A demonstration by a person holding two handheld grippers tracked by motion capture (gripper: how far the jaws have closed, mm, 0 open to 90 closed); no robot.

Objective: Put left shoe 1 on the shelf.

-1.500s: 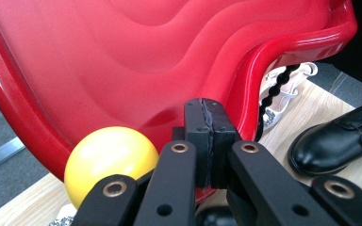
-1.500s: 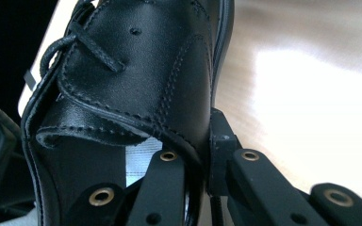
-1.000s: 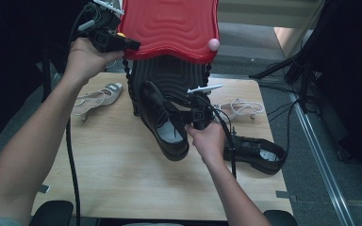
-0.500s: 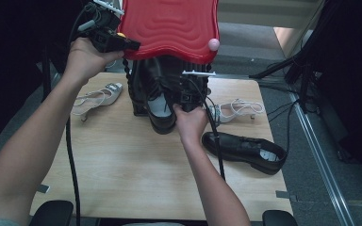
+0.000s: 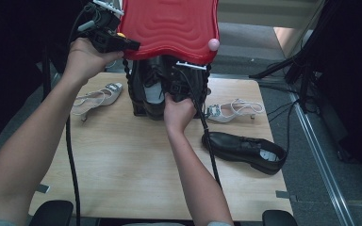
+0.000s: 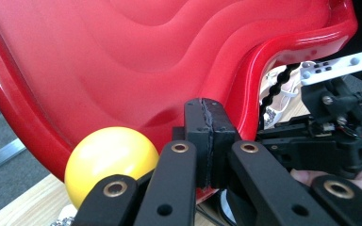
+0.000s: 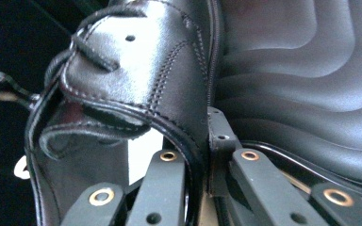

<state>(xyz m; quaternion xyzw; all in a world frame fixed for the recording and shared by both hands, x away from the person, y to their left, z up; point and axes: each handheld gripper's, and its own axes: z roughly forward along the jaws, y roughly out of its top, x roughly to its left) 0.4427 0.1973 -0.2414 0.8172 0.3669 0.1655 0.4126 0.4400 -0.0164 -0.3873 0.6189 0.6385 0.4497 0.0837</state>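
Black leather lace-up dress shoe (image 5: 152, 89): smooth glossy upper, stitched seams, punched eyelet, sitting inside the black ribbed plastic storage bin (image 5: 139, 101) at the far middle of the light wood-grain desk (image 5: 122, 160). In the right gripper view the shoe's collar edge (image 7: 188, 127) runs down between the two black jaws, which are pinched tight on it. So right tongs (image 5: 181, 89) are closed on the shoe's rim, one jaw inside the opening, one outside. Bin wall behind it shows as wavy moulded black plastic (image 7: 301, 94).

Left tongs (image 5: 122, 44) are up at the far left, clamped on the edge of the glossy red wavy plastic lid (image 5: 169, 23), which is raised above the bin. In the left gripper view the pads (image 6: 207, 136) meet edge to edge right at the lid's lip (image 6: 245, 94), and a matte yellow ball knob (image 6: 111, 162) sits just beside the jaws. A pink ball knob (image 5: 213, 44) sits on the lid's right corner.

Elsewhere on the desk:
- second matching black leather dress shoe (image 5: 245, 150), lying on its sole at the right, well apart from the bin
- white strappy heeled sandal with a jewelled buckle (image 5: 231, 110), just right of the bin
- its silver-white strappy mate (image 5: 96, 96), left of the bin

Black cables (image 5: 70, 155) trail from both tongs across the desk.
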